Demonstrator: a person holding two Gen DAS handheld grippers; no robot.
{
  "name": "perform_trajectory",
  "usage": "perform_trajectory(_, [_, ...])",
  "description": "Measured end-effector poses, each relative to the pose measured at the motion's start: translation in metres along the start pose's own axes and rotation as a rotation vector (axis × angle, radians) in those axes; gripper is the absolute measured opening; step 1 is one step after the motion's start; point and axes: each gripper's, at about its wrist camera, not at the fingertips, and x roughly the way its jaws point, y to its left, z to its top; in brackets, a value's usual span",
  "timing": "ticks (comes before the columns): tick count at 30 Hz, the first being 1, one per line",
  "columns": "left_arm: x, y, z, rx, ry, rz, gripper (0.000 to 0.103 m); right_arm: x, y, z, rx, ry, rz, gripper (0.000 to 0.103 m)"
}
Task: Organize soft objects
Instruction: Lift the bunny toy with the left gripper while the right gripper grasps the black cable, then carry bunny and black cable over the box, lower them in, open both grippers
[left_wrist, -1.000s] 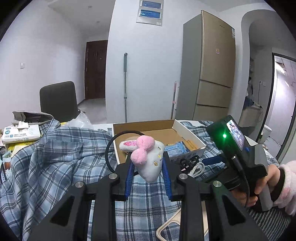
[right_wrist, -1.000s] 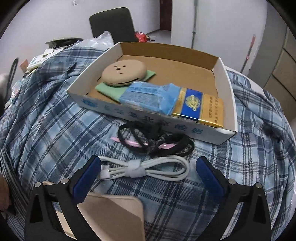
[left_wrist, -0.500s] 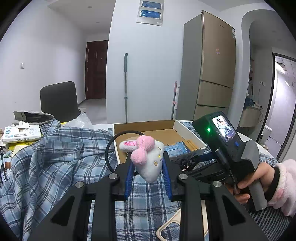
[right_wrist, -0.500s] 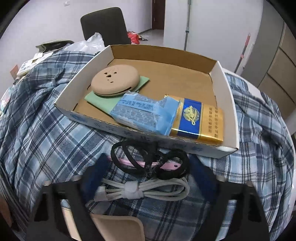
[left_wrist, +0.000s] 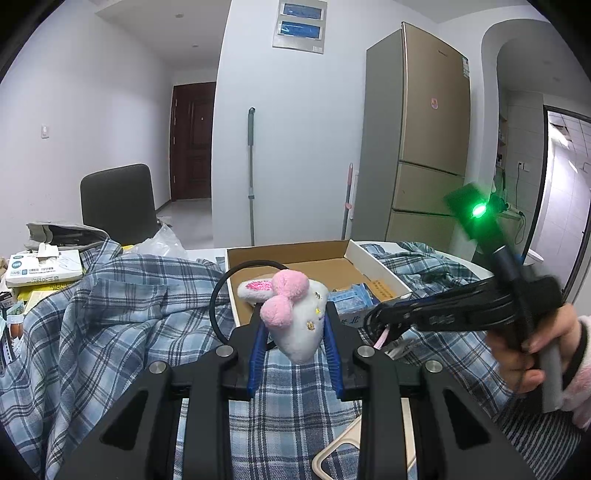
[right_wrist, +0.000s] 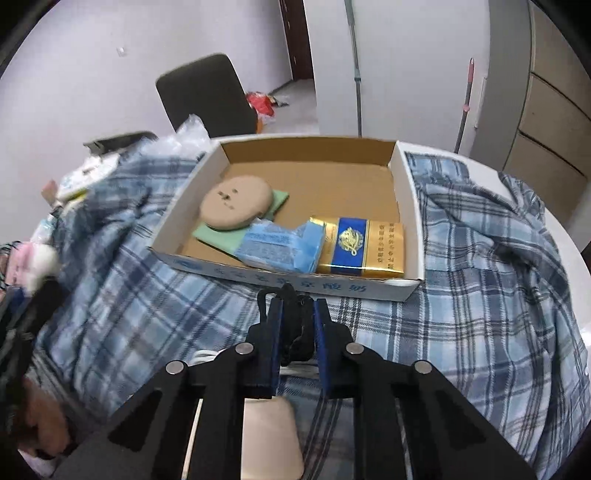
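Note:
My left gripper (left_wrist: 293, 332) is shut on a white plush bunny headband (left_wrist: 301, 321) with a pink bow and a black band, held above the plaid cloth in front of the cardboard box (left_wrist: 354, 254). My right gripper (right_wrist: 298, 325) is shut on a bundle of black hair ties (right_wrist: 297, 332), lifted just in front of the box's near wall (right_wrist: 280, 278). In the left wrist view the right gripper (left_wrist: 380, 321) shows at right with a pink strand hanging from it. The box holds a tan round pad (right_wrist: 236, 202), a green cloth (right_wrist: 218, 236), a blue tissue pack (right_wrist: 282, 247) and a gold-blue carton (right_wrist: 360, 245).
A blue plaid shirt (right_wrist: 480, 295) covers the table. A white cable (right_wrist: 207, 356) and a beige phone (right_wrist: 267, 439) lie under my right gripper. A dark chair (left_wrist: 118, 203), a tissue box (left_wrist: 44, 266) and clutter stand at left. A fridge (left_wrist: 428, 147) stands behind.
My right gripper went from wide open over the cable and hair ties to shut on the hair ties, then rose and swung toward the box. My left gripper held still with the headband.

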Motion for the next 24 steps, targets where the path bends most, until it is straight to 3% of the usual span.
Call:
perform_trajectory(10, [-0.023, -0.005, 0.016, 0.009, -0.026, -0.007, 0.030, -0.066, 0.013, -0.004, -0.021, -0.128, 0.041, 0.016])
perform_trajectory(14, [-0.038, -0.006, 0.040, 0.003, -0.059, 0.000, 0.030, -0.090, 0.018, 0.000, -0.031, -0.192, 0.059, 0.015])
perform_trajectory(19, [-0.055, -0.020, 0.074, 0.061, -0.149, 0.091, 0.030, -0.119, 0.021, 0.016, -0.027, -0.299, 0.041, 0.016])
perform_trajectory(24, [-0.059, -0.030, 0.108, 0.043, -0.204, 0.097, 0.030, -0.141, 0.021, 0.040, -0.016, -0.399, 0.008, 0.016])
